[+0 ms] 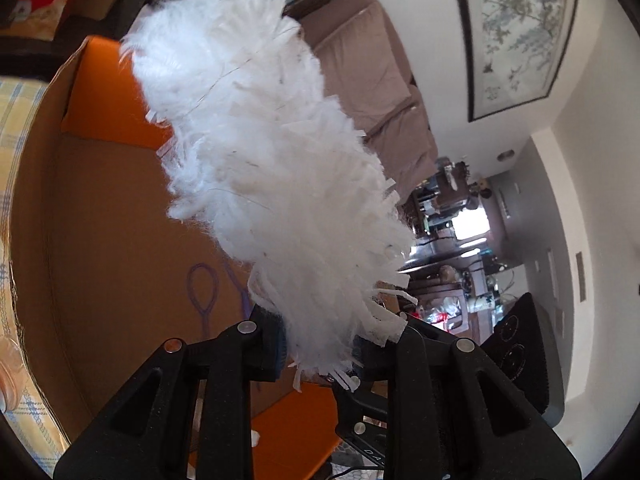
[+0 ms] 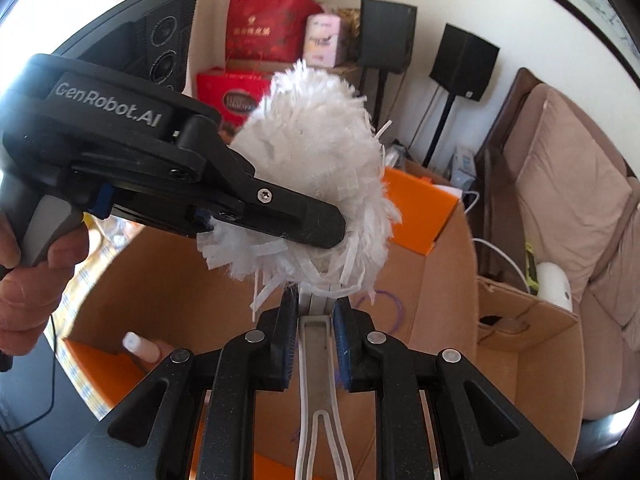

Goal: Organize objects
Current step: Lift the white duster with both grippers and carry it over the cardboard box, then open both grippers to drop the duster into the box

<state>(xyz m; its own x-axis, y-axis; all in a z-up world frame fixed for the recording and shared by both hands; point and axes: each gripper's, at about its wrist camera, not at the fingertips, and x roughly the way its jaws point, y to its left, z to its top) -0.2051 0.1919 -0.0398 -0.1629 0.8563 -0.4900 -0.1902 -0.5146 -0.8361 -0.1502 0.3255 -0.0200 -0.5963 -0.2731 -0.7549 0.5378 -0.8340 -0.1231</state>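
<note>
A white fluffy duster head (image 1: 260, 152) fills the left wrist view, and my left gripper (image 1: 320, 340) is shut on its lower end. In the right wrist view the same duster head (image 2: 316, 172) stands upright over an open cardboard box (image 2: 440, 280). My right gripper (image 2: 316, 320) is shut on the duster's pale grey handle (image 2: 320, 380). The left gripper (image 2: 296, 220) comes in from the left there and clamps the head's base.
The cardboard box (image 1: 120, 220) has orange flaps (image 2: 420, 208) and a purple looped item (image 1: 202, 292) on its floor. A brown sofa (image 2: 568, 200), two black speakers (image 2: 464, 62), red gift bags (image 2: 268, 28) and a smaller carton (image 2: 532, 320) stand around.
</note>
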